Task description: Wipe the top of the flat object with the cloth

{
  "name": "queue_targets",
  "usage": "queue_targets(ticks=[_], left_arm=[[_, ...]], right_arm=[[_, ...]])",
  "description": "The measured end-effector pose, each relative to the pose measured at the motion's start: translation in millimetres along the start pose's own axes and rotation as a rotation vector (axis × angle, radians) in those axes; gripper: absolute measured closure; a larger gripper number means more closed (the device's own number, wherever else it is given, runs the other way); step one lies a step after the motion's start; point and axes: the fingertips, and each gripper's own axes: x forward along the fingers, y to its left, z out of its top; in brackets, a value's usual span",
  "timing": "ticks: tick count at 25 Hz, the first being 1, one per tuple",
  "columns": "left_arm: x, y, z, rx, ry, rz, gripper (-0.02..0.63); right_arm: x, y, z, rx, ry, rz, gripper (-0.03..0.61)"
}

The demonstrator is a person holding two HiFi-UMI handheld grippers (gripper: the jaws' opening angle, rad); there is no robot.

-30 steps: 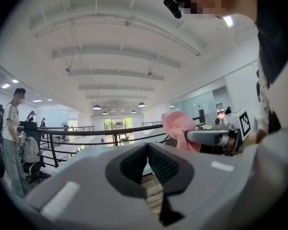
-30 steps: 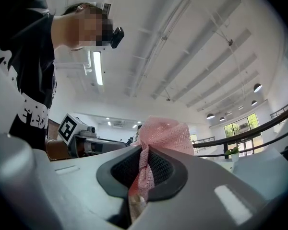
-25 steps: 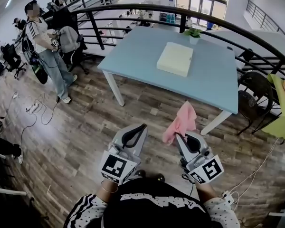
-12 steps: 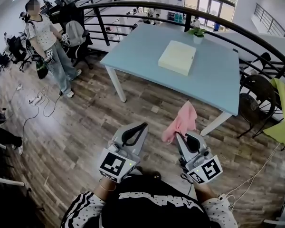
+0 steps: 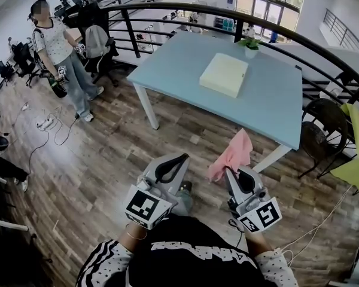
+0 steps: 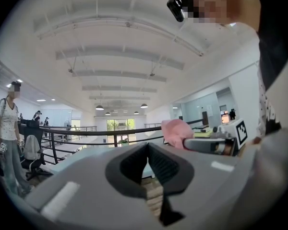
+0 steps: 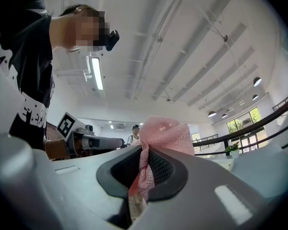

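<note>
Table (image 5: 275, 109) edge slightly nearer, right gripper (image 5: 230, 172) jaws clamped on pink cloth (image 5: 233, 153), left gripper (image 5: 182, 158) jaws together

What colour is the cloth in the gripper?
The cloth is pink, with a mesh weave; it shows best in the right gripper view, pinched by the right gripper.

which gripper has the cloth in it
The right gripper: the pink cloth is pinched between its jaws and sticks up from them. The left gripper has its jaws together on nothing.
</note>
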Motion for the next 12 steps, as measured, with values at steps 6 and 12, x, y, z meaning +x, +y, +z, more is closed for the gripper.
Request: queue_targets(ticks=[6, 12], left_arm=[[16, -1, -9, -0.004, -0.017, -0.014, 0.614], [40, 13, -7, -0.001, -0.030, -0.039, 0.614]], right_arm=[[-3, -18, -5, -0.017, -0.005, -0.029, 0.558], [7, -39, -8, -0.037, 0.009, -0.062, 0.558]])
